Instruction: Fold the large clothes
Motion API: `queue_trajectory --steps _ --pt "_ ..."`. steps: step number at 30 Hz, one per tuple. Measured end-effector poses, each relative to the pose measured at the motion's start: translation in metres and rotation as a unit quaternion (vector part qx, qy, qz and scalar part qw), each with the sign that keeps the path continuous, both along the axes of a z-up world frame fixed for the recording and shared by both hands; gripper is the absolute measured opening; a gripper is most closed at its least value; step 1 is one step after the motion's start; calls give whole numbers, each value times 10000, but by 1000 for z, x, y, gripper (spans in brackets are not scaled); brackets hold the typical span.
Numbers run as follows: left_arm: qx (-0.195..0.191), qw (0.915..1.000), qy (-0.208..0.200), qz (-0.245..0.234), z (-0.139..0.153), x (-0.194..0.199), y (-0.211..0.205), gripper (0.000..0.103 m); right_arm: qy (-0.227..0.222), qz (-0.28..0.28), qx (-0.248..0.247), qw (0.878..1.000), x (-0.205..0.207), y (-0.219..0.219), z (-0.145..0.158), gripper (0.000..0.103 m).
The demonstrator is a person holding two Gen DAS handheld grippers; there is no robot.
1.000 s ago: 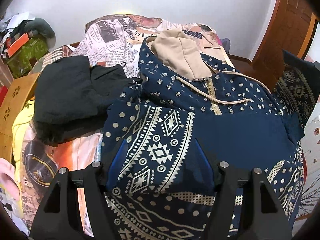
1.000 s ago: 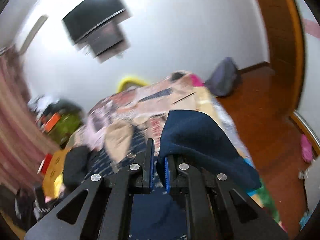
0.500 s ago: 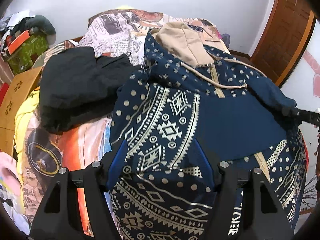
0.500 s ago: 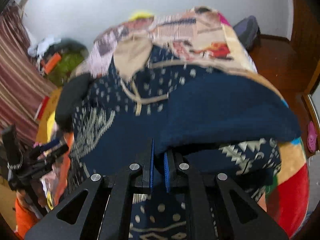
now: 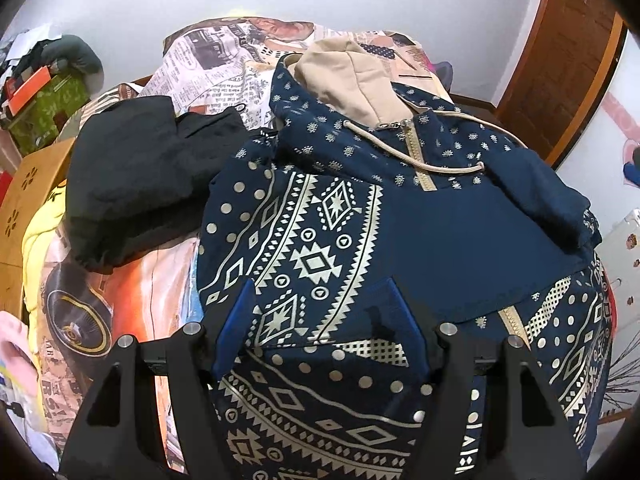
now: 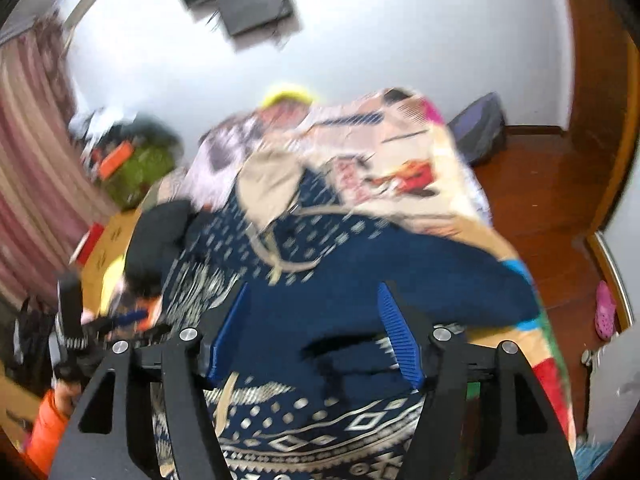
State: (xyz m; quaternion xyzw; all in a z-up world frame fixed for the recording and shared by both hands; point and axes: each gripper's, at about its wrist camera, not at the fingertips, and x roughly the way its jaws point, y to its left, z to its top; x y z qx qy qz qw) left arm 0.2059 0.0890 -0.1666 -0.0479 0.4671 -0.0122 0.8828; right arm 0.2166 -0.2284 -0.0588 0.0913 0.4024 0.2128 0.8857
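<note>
Folding: navy hoodie flat on bed, hood far end | right gripper jaws just opened, sleeve dropped across chest | left gripper apart, empty, near hem

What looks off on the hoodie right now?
The plain navy sleeve lies bunched and slanted across the hoodie, hiding the lower zipper, not flat like the patterned sleeve. The drawstring loops loose. The right gripper has just opened, empty.
</note>
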Motion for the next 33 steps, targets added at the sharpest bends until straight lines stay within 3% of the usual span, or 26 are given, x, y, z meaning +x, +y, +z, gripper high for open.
queue_trajectory --steps 4,9,13,19,23,25,28,30,33 --pt "64 10000 -4 -34 0 2 -5 66 99 -607 167 9980 12 -32 -3 62" --pt "102 9999 15 -36 -1 4 -8 66 605 -1364 557 9872 28 -75 -29 62" --pt "44 10000 40 31 -2 6 -6 66 1272 -1911 953 9686 44 -103 -69 62" --pt "26 10000 43 78 -3 8 -5 66 2168 -2177 1723 9359 59 -121 -123 62" --pt "-1 9999 52 126 -4 9 -2 66 2310 -2224 1997 9259 69 -121 -139 62" --pt "0 9999 44 144 -4 9 -1 66 2268 -2245 2007 9262 73 -121 -138 57" --pt "5 9999 28 168 -4 7 1 66 2142 -2164 1868 9340 76 -118 -129 28" --pt "8 9998 16 188 -4 6 4 66 2019 -2041 1706 9426 77 -115 -121 15" --pt "-17 9998 -16 218 -4 4 7 66 1614 -1878 1416 9585 77 -103 -98 10"
